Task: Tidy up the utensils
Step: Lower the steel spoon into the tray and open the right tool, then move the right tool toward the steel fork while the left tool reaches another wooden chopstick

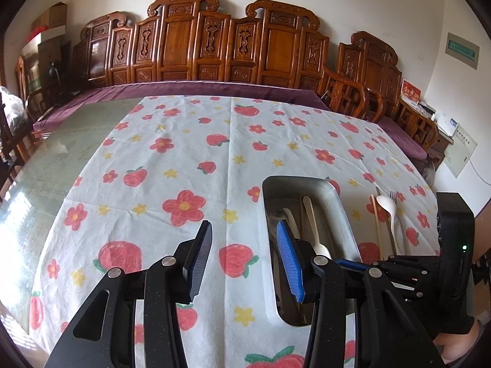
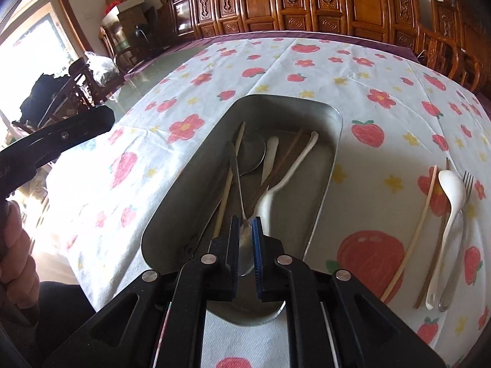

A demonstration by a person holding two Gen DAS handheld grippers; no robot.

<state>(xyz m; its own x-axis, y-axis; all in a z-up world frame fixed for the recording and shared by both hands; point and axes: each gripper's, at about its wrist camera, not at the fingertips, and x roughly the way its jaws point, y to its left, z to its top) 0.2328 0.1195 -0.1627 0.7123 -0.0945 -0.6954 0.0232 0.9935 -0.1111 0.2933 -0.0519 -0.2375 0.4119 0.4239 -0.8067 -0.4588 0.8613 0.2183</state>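
Note:
A metal tray [image 2: 325, 171] on the flowered tablecloth holds several utensils: a metal spoon, white spoons [image 2: 294, 165] and wooden chopsticks [image 2: 227, 187]. My right gripper [image 2: 245, 230] is shut on a metal spoon [image 2: 247, 251] by its bowl, the handle [image 2: 234, 165] pointing away over the tray. My left gripper [image 1: 242, 248] is open and empty, above the cloth at the tray's [image 1: 267, 214] left rim. To the tray's right lie a pale chopstick [image 2: 411, 239], a white spoon [image 2: 449, 202], a fork [image 2: 465, 202] and a brown chopstick, side by side.
Carved wooden chairs [image 1: 276, 46] line the far side of the table. The glass tabletop [image 1: 46, 165] shows left of the cloth. The right gripper's body [image 1: 451, 245] sits right of the tray in the left wrist view.

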